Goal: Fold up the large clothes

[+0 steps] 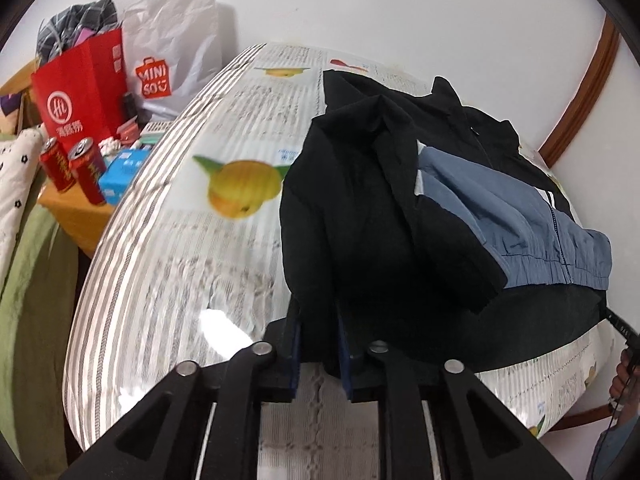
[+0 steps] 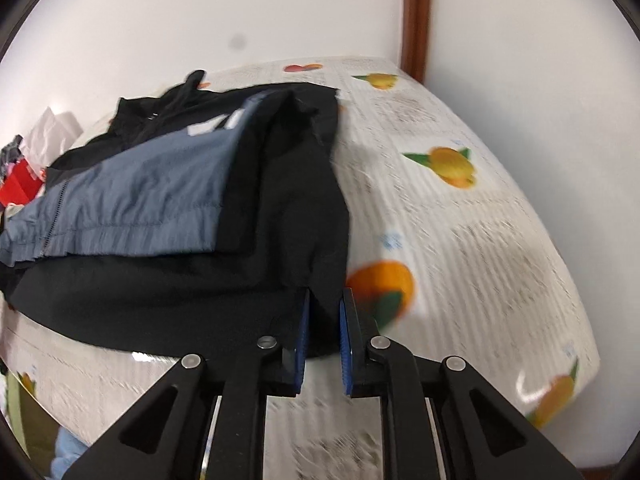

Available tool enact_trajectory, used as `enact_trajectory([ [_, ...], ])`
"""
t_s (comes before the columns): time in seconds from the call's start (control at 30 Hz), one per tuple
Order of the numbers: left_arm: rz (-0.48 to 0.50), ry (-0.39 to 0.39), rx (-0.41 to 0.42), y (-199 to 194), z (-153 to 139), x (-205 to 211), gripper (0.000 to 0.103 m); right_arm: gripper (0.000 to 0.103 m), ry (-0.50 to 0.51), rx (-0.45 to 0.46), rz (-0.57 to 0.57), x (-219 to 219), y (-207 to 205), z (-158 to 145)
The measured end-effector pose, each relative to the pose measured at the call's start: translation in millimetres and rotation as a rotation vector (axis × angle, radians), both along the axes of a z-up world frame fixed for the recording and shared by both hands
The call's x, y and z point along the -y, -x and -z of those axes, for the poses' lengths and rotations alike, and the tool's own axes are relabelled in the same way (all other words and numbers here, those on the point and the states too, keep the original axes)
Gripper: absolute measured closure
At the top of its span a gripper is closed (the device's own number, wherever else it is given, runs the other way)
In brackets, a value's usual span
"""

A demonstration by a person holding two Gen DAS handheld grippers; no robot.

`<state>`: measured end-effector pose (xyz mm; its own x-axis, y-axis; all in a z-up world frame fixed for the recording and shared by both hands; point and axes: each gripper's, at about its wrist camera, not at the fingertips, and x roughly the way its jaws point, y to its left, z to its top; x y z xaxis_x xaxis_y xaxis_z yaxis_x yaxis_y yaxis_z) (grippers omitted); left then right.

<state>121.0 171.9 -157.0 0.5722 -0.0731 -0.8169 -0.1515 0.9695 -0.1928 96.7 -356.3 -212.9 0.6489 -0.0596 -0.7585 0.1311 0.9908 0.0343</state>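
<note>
A black jacket [image 1: 360, 208] with a grey-blue front panel [image 1: 500, 208] lies folded on a table covered in fruit-printed newspaper-pattern cloth [image 1: 180, 260]. My left gripper [image 1: 318, 320] is shut on the jacket's near black corner, and fabric fills the gap between its pads. In the right wrist view the same jacket [image 2: 192, 280] spreads to the left over the tablecloth [image 2: 460, 248]. My right gripper [image 2: 324, 312] is shut on the black edge at the jacket's near right corner. Both corners are lifted a little off the cloth.
Left of the table stand a red paper bag [image 1: 80, 92], a white MINISO bag [image 1: 168, 56], two red cans [image 1: 76, 168] and a blue box [image 1: 120, 176]. Green bedding [image 1: 32, 280] lies lower left. A wooden door frame [image 2: 416, 16] stands behind the table's far right corner.
</note>
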Motion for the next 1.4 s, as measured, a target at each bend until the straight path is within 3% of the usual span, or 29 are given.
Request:
enact_trajectory([
  [0.13,-0.019,0.022,0.002,6.7,-2.2,-4.9,0.081,0.086,0.003,-0.015,0.033,9.4,10.3,1.7],
  [0.2,-0.032,0.010,0.007,9.8,-6.4,-5.3,0.078,0.086,0.067,-0.004,0.060,7.0,14.2,-5.1],
  [0.37,-0.046,-0.007,0.075,22.4,-28.0,-5.2,0.059,0.081,0.080,0.090,0.020,-13.9,25.9,-36.6],
  [0.5,-0.010,0.042,0.136,23.9,-44.0,0.0,0.050,0.050,0.046,0.144,-0.043,-36.6,21.0,-56.0],
  [0.7,0.054,0.101,0.168,4.1,-53.2,19.7,0.041,0.050,0.009,0.188,-0.072,-58.6,-2.8,-68.4],
  [0.9,0.091,0.104,0.130,-21.9,-45.5,32.0,0.041,0.050,-0.015,0.150,-0.015,-53.3,-37.8,-58.4],
  [1.07,0.106,0.113,0.042,-37.3,-18.1,36.5,0.041,0.051,-0.058,0.107,-0.024,-51.0,-58.6,-40.4],
  [1.17,0.127,0.126,0.034,-40.2,-13.3,39.6,0.043,0.073,-0.026,0.110,-0.020,-56.3,-63.1,-35.4],
  [1.23,0.157,0.124,0.058,-39.8,-18.1,44.1,0.072,0.089,-0.018,0.124,-0.039,-58.3,-62.9,-38.1],
  [1.4,0.197,0.073,0.145,-47.3,-45.8,53.4,0.082,0.092,-0.063,0.211,-0.068,-54.6,-59.6,-60.3],
])
